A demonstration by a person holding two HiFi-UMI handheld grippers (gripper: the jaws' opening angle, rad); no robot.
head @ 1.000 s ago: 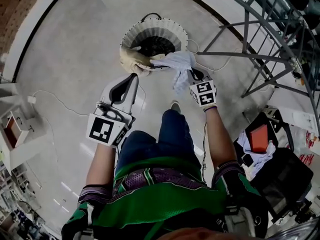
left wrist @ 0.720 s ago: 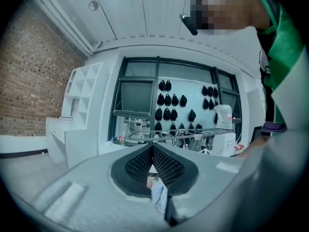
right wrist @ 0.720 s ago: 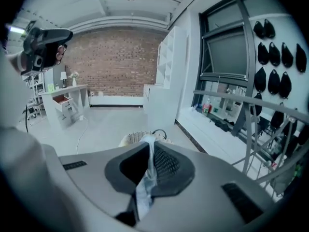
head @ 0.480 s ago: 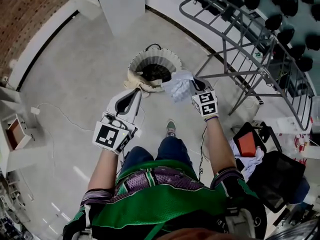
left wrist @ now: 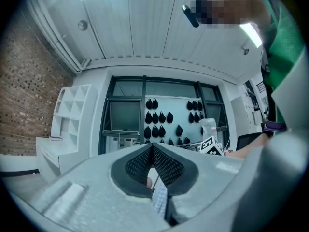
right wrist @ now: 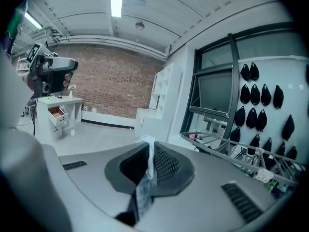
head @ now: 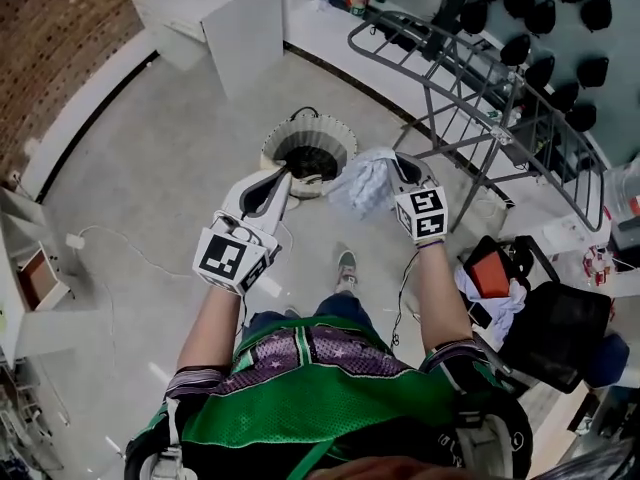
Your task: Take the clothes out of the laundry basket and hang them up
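The white ribbed laundry basket [head: 307,135] stands on the grey floor ahead of me, dark clothes inside and a beige cloth [head: 303,182] over its near rim. A pale blue-and-white checked garment [head: 362,182] hangs bunched above the basket's right side. My right gripper [head: 393,161] is shut on it, and the fabric shows pinched between the pads [right wrist: 145,173]. My left gripper [head: 284,174] is shut too, a strip of the same checked cloth [left wrist: 159,200] caught in its jaws. The grey metal drying rack [head: 480,88] stands to the right.
A white shelf unit [head: 215,13] stands at the back left. A white cable [head: 115,250] trails over the floor at left. A black bag with a red item and white cloth [head: 520,303] sits at my right. Black shapes [head: 545,13] hang on the far wall.
Both grippers have risen from the basket's rim and carried the checked garment up. The garment now hangs clear of the basket, and more of the rack and back wall shows.
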